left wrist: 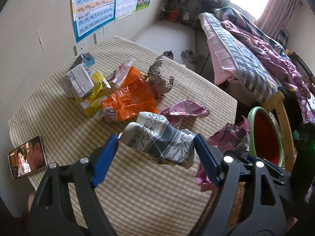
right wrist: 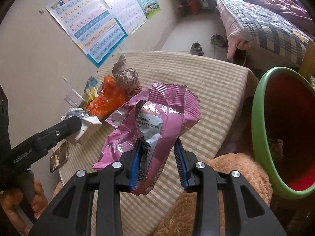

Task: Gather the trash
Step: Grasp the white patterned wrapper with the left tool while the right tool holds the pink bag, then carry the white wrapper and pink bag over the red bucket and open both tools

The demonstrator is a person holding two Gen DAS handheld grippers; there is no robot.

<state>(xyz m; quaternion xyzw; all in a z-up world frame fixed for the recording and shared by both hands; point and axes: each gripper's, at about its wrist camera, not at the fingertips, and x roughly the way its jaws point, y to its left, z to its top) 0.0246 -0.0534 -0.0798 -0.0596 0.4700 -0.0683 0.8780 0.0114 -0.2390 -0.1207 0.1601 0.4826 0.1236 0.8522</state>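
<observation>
The right claw [right wrist: 157,164] grips a pink bag [right wrist: 151,122], lifted above the bench [right wrist: 206,82], beside the green bin [right wrist: 261,129]. The left claw [left wrist: 156,155] stands wide, holding a crumpled flowered box [left wrist: 159,139]. Farther back lie an orange wrapper [left wrist: 130,98] and cartons [left wrist: 80,82].

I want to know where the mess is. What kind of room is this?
Probably a bedroom at home: there is a bed with blankets, learning posters on the wall, and shoes on the floor.
</observation>
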